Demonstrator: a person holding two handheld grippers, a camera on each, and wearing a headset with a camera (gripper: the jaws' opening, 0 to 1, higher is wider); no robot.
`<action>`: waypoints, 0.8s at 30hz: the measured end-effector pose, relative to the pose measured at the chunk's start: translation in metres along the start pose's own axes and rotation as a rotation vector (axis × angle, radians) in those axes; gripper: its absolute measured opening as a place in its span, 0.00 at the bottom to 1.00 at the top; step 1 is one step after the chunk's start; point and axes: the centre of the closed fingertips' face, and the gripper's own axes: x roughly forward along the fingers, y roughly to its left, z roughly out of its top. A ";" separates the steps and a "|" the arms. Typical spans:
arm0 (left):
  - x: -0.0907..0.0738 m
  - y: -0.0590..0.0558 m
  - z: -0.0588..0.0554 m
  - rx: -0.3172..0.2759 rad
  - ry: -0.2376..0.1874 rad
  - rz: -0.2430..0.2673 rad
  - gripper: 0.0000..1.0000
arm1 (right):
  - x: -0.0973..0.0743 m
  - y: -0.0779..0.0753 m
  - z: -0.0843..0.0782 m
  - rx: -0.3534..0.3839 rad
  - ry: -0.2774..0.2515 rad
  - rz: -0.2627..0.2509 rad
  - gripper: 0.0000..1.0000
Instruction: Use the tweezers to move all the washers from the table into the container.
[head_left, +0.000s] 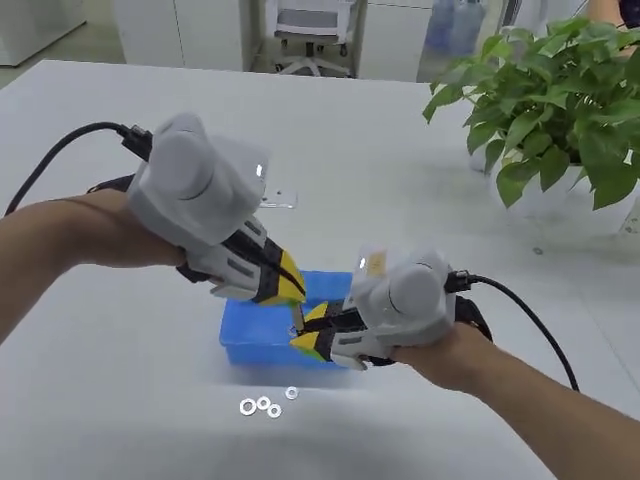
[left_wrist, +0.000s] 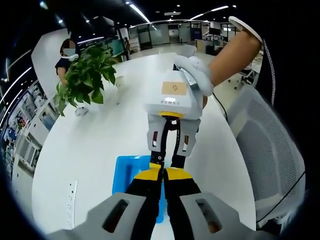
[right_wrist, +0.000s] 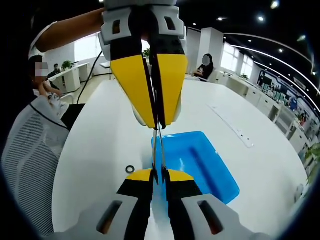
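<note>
Four washers (head_left: 262, 404) lie just beside the container (head_left: 248, 338), over which left gripper (head_left: 288, 288) and right gripper (head_left: 312, 340) meet, both clamped on the tweezers (right_wrist: 158, 145), probably to reseat them.

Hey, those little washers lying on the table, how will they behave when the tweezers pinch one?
The washers look thin, flat and metallic, so they are probably light yet slippery in the tweezers. Lying flat on the smooth white table, they would likely skid when nudged, not roll. Probably stiff, not fragile.
</note>
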 end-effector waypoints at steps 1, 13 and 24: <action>0.000 -0.002 -0.001 -0.001 0.001 -0.002 0.06 | 0.001 0.002 0.000 0.000 0.000 0.002 0.11; 0.004 -0.023 -0.013 -0.004 0.024 -0.021 0.05 | 0.012 0.024 -0.007 -0.005 0.003 0.024 0.11; 0.008 -0.041 -0.031 -0.030 0.031 -0.033 0.05 | 0.027 0.043 -0.016 -0.002 0.008 0.040 0.11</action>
